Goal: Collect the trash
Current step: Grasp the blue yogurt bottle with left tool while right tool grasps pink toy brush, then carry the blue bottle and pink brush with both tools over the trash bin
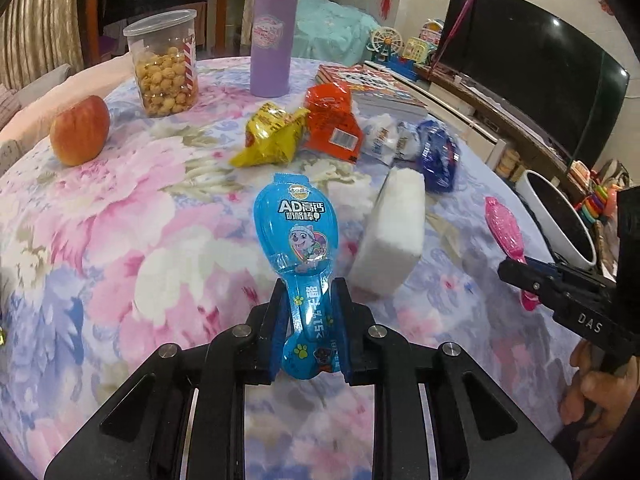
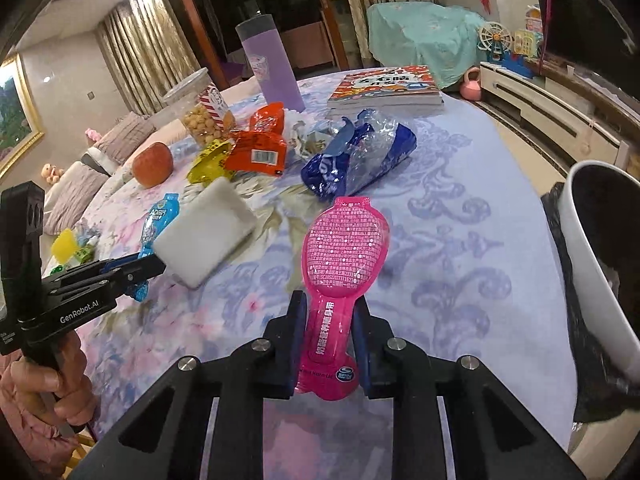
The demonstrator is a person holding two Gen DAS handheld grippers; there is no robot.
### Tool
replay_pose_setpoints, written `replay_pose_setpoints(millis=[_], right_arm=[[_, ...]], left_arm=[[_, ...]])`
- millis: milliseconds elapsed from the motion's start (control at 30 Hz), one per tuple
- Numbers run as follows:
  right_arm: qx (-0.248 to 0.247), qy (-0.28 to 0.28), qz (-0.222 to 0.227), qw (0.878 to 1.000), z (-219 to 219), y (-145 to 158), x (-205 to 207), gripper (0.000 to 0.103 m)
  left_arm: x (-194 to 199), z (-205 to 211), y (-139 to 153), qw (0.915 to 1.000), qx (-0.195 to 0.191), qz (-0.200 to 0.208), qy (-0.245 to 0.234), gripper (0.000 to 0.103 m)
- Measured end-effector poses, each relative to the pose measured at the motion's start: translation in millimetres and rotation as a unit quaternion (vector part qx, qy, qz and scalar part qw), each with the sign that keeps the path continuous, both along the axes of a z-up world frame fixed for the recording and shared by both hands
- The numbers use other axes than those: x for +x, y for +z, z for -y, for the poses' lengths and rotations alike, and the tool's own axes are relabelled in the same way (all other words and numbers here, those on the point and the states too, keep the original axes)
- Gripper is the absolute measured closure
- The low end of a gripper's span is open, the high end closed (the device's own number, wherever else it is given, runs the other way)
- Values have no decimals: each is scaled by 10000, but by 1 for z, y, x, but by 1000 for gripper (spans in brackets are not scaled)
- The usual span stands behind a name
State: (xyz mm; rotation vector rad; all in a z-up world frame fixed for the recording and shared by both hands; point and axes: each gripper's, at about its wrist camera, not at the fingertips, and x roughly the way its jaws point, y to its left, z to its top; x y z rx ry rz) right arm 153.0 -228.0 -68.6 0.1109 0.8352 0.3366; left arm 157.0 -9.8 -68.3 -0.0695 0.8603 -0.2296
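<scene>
My left gripper (image 1: 307, 292) is shut on the narrow stem of a blue cheese-stick wrapper (image 1: 298, 224), which sticks up and forward over the flowered tablecloth. My right gripper (image 2: 329, 302) is shut on the stem of a pink wrapper (image 2: 345, 240) of the same shape. Each gripper shows in the other view: the right gripper (image 1: 510, 270) with the pink wrapper (image 1: 502, 228) at the right, the left gripper (image 2: 154, 266) with the blue wrapper (image 2: 158, 216) at the left. A white bin (image 2: 592, 256) lined with a black bag stands just off the table's right edge.
Yellow (image 1: 272, 136), orange (image 1: 330, 120) and blue-clear (image 2: 360, 152) wrappers lie mid-table beside a white foam block (image 1: 394, 232). Behind stand an apple (image 1: 80, 130), a popcorn jar (image 1: 164, 64), a purple flask (image 1: 272, 36) and books (image 2: 386, 88). A hand (image 2: 44, 380) holds the left gripper's handle.
</scene>
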Motion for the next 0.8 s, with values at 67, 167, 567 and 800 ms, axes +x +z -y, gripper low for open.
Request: replay_pose_setpoints(millis=[67,167,567,800], right_arm=[[16,-18,30,10000,0,1,-6,81],[49,-67,67,9999,1,3,-15,81],[151,-357,231,9990,29,15,-42,81],[206,-595,285,9976,57,20,-55,81]], left_arm=[[-8,5,1,10000,-19,-5,-63,84],[-16,16,4,9998,-40,17,-209,84],[-35,75,20,9961,-104,155,-858,84],[-35,112,21,9926,-144,123,-1198,84]])
